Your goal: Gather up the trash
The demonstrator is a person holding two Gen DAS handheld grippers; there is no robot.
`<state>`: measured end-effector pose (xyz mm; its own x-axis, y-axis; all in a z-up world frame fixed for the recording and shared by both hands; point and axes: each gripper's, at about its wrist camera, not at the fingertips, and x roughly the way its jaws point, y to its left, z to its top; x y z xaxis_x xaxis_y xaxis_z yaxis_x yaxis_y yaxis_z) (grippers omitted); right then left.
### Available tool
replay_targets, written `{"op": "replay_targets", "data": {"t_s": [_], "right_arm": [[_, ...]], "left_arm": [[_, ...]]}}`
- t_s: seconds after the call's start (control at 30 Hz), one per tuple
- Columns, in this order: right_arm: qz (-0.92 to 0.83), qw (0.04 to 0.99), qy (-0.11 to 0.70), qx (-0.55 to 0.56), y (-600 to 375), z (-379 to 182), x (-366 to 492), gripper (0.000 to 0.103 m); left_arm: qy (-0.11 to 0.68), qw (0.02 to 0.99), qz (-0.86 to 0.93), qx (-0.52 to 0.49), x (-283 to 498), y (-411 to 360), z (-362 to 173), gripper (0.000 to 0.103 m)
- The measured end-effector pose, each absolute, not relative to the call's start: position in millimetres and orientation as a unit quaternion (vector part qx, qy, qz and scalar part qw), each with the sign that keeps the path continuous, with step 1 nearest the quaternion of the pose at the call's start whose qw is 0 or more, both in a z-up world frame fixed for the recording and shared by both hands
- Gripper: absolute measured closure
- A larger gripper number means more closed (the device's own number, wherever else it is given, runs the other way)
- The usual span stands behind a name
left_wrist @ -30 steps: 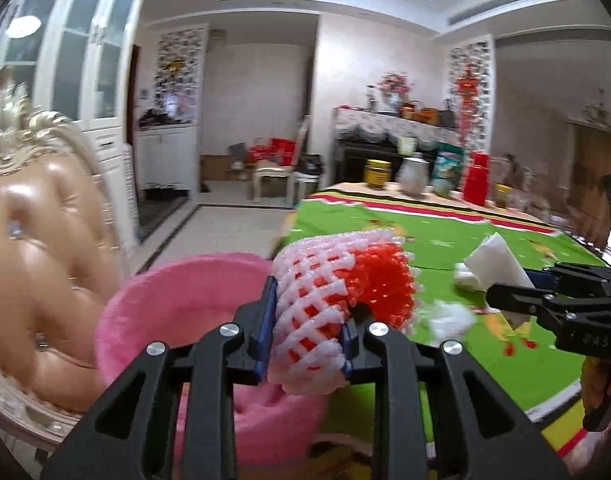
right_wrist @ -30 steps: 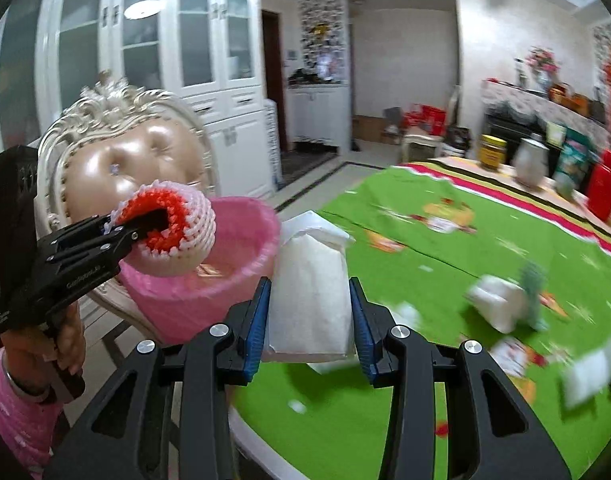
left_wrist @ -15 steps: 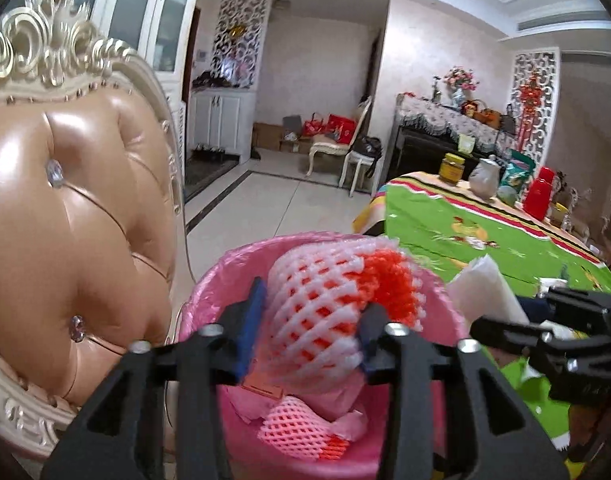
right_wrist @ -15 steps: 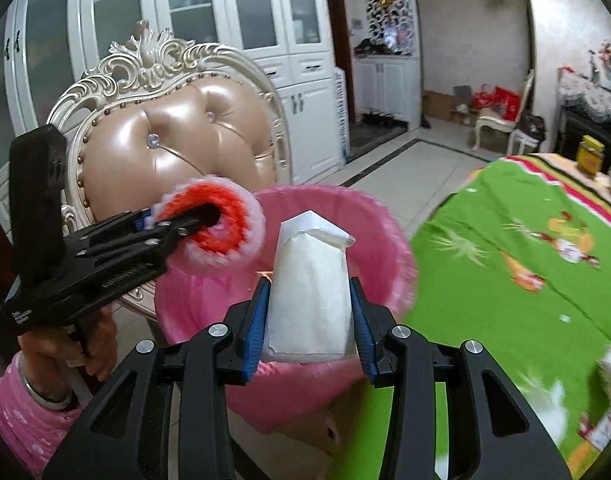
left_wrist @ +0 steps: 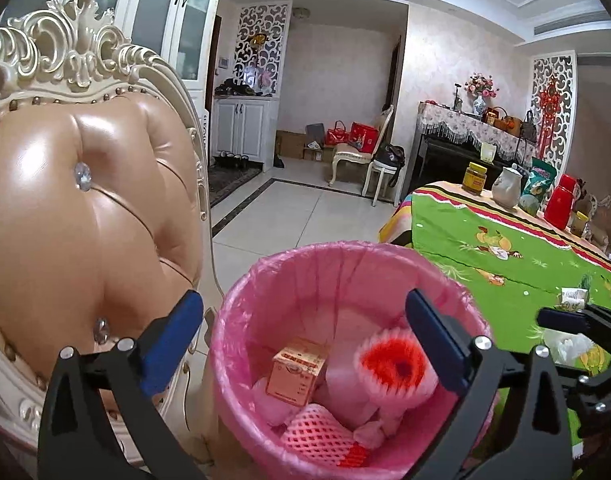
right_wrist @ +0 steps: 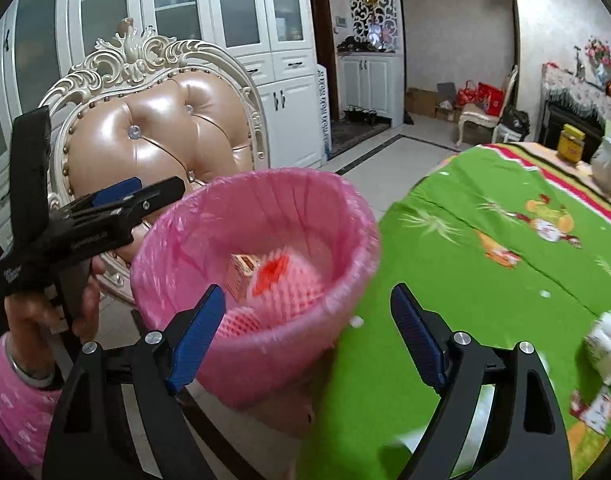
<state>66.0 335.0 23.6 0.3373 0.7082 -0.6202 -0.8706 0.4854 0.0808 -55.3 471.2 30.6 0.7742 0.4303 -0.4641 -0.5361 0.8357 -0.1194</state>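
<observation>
The left gripper (left_wrist: 305, 334) hangs over the mouth of the pink-lined trash bin (left_wrist: 241, 304), its jaws opening and already spread wide with nothing pressed between the blue pads (left_wrist: 171, 344). Just inside the right-hand pad, down in the bin, lies the foam fruit net with the red centre (left_wrist: 397, 368), blurred and clear of both pads. Left of it in the bin stands a small orange-and-white carton (left_wrist: 297, 374), and below both lies a second pink foam net (left_wrist: 319, 430) among pink wrapping. Beyond the left-hand pad rises the padded tan back of an ornate white chair (left_wrist: 85, 216); beyond the right-hand pad the green tablecloth (left_wrist: 485, 264) stretches away, with the tips of the other gripper showing at the right edge.

The right gripper (right_wrist: 307, 336) points at the near rim of the same bin, its jaws also opening, and no item sits between its pads (right_wrist: 195, 338). The paper it might have carried cannot be made out in the bin from this view. Ahead of the left pad the red-centred net and the carton show blurred inside the liner. Farther left, a hand (right_wrist: 45, 312) in a pink sleeve (right_wrist: 15, 400) holds the left gripper's handle. To the right of the fingers, crumpled white scraps (right_wrist: 607, 348) lie on the green cloth.
</observation>
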Motion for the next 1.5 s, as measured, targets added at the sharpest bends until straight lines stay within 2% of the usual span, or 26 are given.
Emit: {"op": "replay_targets", "data": {"t_s": [0.17, 0.37, 0.77, 1.1, 1.33, 1.4, 1.47, 1.5], "right_arm": [[0.457, 0.832, 0.285, -0.133, 280.6, 28.9, 59.2, 0.022], [0.386, 0.871, 0.286, -0.106, 195.2, 33.9, 75.2, 0.022], [0.192, 0.914, 0.358, -0.004, 22.9, 2.2, 133.5, 0.019], [0.141, 0.917, 0.372, 0.031, -5.2, -10.0, 152.7, 0.019], [0.112, 0.904, 0.411, 0.048, -1.6, -20.9, 175.7, 0.017], [0.098, 0.9, 0.422, 0.056, -0.6, -23.4, 183.3, 0.017], [0.089, 0.898, 0.426, 0.067, 3.0, -24.5, 192.3, 0.017], [0.082, 0.898, 0.427, 0.069, 5.2, -25.0, 197.6, 0.017]], "left_arm": [[0.209, 0.943, 0.225, -0.128, -50.5, 441.0, 34.3, 0.005], [0.213, 0.96, 0.146, -0.112, -22.7, 366.7, 38.5, 0.005], [0.323, 0.943, 0.032, -0.068, 68.6, 242.5, -7.6, 0.005], [0.353, 0.933, 0.02, -0.063, 104.8, 222.8, -17.6, 0.005], [0.38, 0.923, 0.025, -0.065, 116.8, 222.1, -25.3, 0.006], [0.391, 0.918, 0.02, -0.066, 120.1, 221.8, -29.3, 0.019], [0.407, 0.911, 0.004, -0.063, 124.4, 218.1, -35.6, 0.054], [0.402, 0.914, 0.001, -0.053, 124.0, 214.4, -35.1, 0.059]]}}
